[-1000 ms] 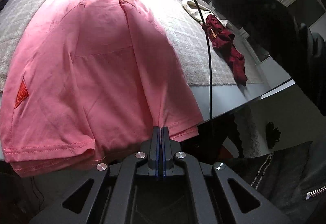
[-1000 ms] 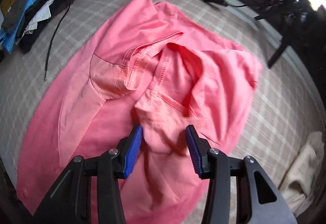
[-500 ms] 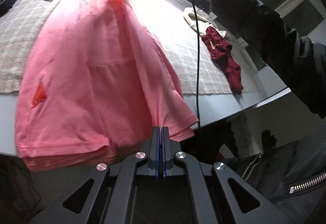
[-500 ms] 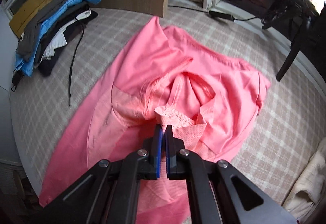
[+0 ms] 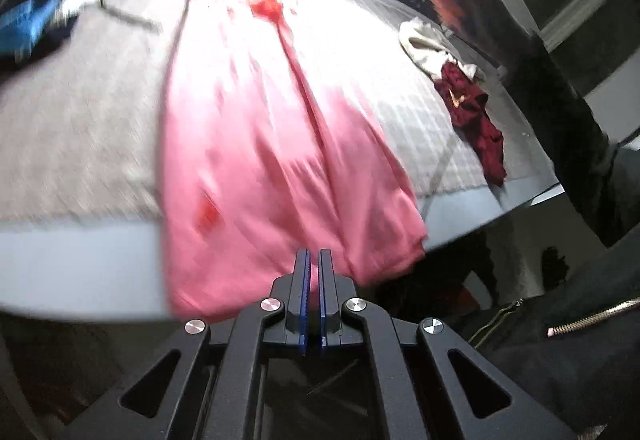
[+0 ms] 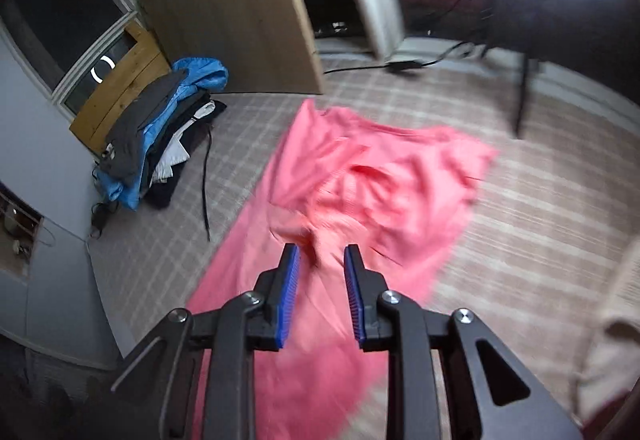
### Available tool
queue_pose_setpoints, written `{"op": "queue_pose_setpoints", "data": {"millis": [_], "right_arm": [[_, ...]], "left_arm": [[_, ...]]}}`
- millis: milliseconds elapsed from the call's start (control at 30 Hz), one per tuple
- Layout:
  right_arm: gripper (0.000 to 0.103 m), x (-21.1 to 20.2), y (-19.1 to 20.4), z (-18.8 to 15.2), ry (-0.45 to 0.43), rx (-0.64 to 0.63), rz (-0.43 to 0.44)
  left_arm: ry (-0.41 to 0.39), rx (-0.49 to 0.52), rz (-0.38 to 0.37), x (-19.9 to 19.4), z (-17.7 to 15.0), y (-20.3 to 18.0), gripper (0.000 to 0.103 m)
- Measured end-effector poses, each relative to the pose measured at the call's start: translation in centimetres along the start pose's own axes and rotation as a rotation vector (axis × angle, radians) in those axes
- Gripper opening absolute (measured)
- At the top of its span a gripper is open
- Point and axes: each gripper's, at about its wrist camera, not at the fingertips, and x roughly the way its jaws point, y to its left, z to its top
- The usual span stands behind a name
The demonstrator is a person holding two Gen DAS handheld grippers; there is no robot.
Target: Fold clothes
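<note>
Left gripper (image 5: 313, 272) at bottom centre is clamped on the near hem of the pink shirt (image 5: 260, 143), whose long axis runs up-frame across the bed (image 5: 80, 119); right gripper (image 6: 320, 272), jaws opening with nothing pinched, hovers over the crumpled collar end.

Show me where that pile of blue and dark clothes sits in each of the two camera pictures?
Left wrist view: the pile of clothes is blurred in the top left corner, on the checked cover.
Right wrist view: the pile lies at middle left, by the wooden board.
Shared landmark: the pink shirt, to the right of the pile in both.
</note>
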Motion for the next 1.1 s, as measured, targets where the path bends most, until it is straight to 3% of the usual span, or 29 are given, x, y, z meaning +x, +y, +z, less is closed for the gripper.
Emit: {"op": "queue_pose_setpoints", "data": {"millis": [100, 233, 367, 433, 633, 800, 867, 933, 1033, 1100], "right_arm": [[0.023, -3.5, -1.3, -0.9, 0.000, -0.010, -0.038], [0.023, -5.2, -3.4, -0.6, -0.010, -0.056, -0.098], [0.023, -1.7, -5.5, 0.9, -0.004, -0.050, -0.089], [0.017, 0.4, -6.5, 1.4, 0.001, -0.044, -0.088], [0.016, 6.5, -9.0, 1.0, 0.043, 0.047, 0.012], [0.016, 9.6, -9.1, -0.3, 0.086, 0.069, 0.092], [0.016, 10.0, -8.9, -0.6, 0.099, 0.065, 0.106], [0.016, 10.2, -8.6, -0.8, 0.106, 0.060, 0.115], [0.016, 10.4, -8.2, -0.9, 0.114, 0.058, 0.140], [0.016, 10.9, -7.8, -0.9, 0.128, 0.045, 0.145]], "left_arm": [[-0.015, 0.080, 0.037, -1.2, 5.7, 1.1, 0.009], [-0.025, 0.203, 0.090, 1.6, 14.9, 1.0, 0.014], [-0.018, 0.296, 0.095, 7.4, 23.7, -0.2, 0.014], [-0.029, 0.276, 0.098, 10.7, 28.2, -0.3, 0.014], [-0.014, 0.364, 0.179, 18.2, 36.3, 0.6, 0.017], [0.058, 0.559, 0.257, 22.1, 39.0, 1.0, 0.023], [0.078, 0.627, 0.275, 22.8, 39.2, 1.0, 0.035], [0.101, 0.674, 0.293, 23.5, 39.5, 1.1, 0.039], [0.128, 0.694, 0.289, 24.3, 40.2, 1.3, 0.039], [0.124, 0.697, 0.260, 24.6, 40.5, 1.4, 0.029]]}}
